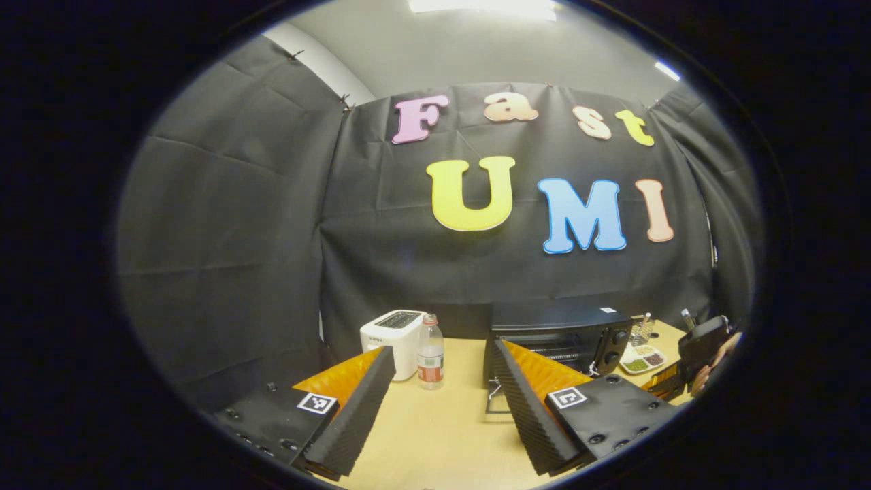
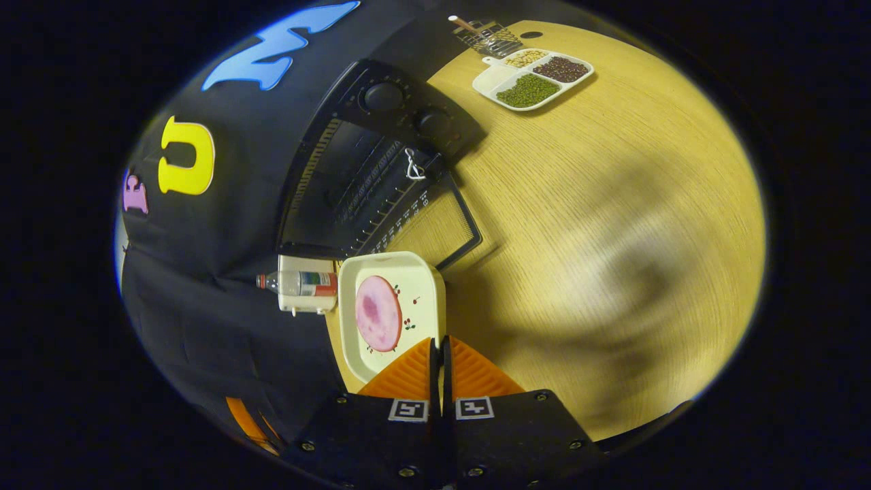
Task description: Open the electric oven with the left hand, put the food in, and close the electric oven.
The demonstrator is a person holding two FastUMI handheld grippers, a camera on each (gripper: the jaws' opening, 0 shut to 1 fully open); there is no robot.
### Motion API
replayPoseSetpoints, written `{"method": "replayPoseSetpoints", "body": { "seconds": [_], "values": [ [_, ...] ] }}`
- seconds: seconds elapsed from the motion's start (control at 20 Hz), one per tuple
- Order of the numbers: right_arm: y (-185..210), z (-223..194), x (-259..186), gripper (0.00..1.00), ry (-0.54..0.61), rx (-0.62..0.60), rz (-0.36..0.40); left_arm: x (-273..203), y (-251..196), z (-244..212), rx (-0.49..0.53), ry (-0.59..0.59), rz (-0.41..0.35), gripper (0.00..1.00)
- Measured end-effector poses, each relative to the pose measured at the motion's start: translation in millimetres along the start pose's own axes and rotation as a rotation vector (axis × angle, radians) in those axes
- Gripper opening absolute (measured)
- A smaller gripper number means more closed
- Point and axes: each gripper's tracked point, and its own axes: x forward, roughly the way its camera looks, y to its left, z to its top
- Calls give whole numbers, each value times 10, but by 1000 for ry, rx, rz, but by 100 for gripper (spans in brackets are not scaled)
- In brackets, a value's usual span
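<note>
We see a black electric oven (image 2: 367, 163) on a pale, wood-grained surface (image 2: 612, 204). The cream tray (image 2: 415, 272) bears a pink round slice of food (image 2: 378, 313) and small red-and-green cherry motifs. The white divided dish (image 2: 534, 75) holds green, dark brown and beige heaps. Beside the white toaster (image 1: 393, 333) stands a clear bottle (image 1: 430, 354) with a red-and-white label. Each hand-held gripper (image 1: 442, 401) has orange fingers with ribbed black pads (image 1: 357, 408).
</note>
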Motion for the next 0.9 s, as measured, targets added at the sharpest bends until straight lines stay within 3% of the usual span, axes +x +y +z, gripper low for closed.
{"method": "replayPoseSetpoints", "body": {
  "seconds": [0.4, 0.9],
  "values": [
    [475, 330, 376, 0, -139, 249, 51, 438, 125, -97, -1, 22, -33, 97],
    [747, 808, 909, 0, -296, 441, 31, 902, 458, -248, 23, 53, -35, 97]
  ]
}}
